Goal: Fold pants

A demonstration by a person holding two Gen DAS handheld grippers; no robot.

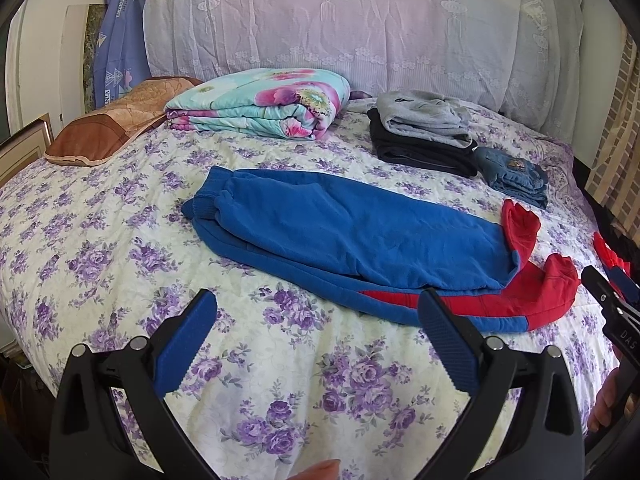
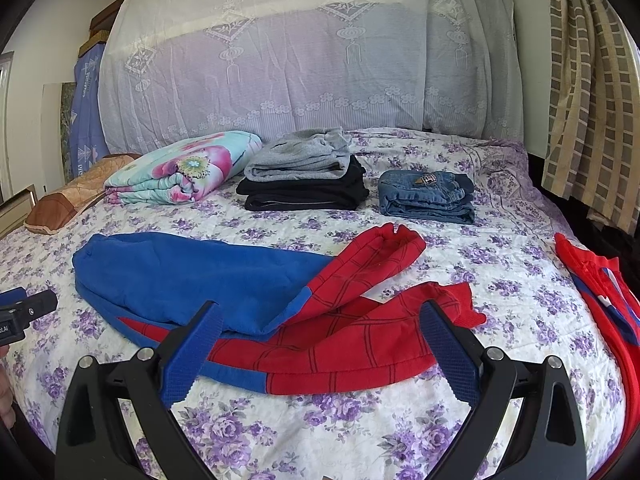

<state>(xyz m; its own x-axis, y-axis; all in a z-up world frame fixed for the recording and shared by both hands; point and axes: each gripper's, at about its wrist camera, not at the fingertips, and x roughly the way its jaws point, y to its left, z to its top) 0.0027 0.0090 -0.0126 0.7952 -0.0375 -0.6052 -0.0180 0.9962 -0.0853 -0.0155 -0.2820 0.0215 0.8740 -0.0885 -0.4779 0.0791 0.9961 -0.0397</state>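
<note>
The bed point(image 2: 500, 280), under a purple-flowered cover, carries everything. At its head lie a folded floral quilt point(image 2: 184, 172) and a brown pillow point(image 2: 72, 196) toward the left corner, then a stack of folded grey and black clothes point(image 2: 304, 176) and, just beside it to the right, folded jeans point(image 2: 428, 196); these look finished. Near the foot edge, about mid-width, lie the pants point(image 2: 224, 292), blue in the upper part and red with dark lines in the legs. They seem already doubled lengthwise, one leg over the other, though the two red cuffs splay apart and do not line up. The crosswise folds appear still to be made, so this pair looks roughly half done at best. At the right edge lies another red and blue garment point(image 2: 600, 292), unfolded, which may wait its turn. The left gripper point(image 1: 316, 336) hovers over bare cover at the foot edge, spread wide and empty, its right finger in front of the pants' near hem. The right gripper point(image 2: 320, 344) is likewise spread and empty, above the red legs, touching nothing as far as can be seen.
</note>
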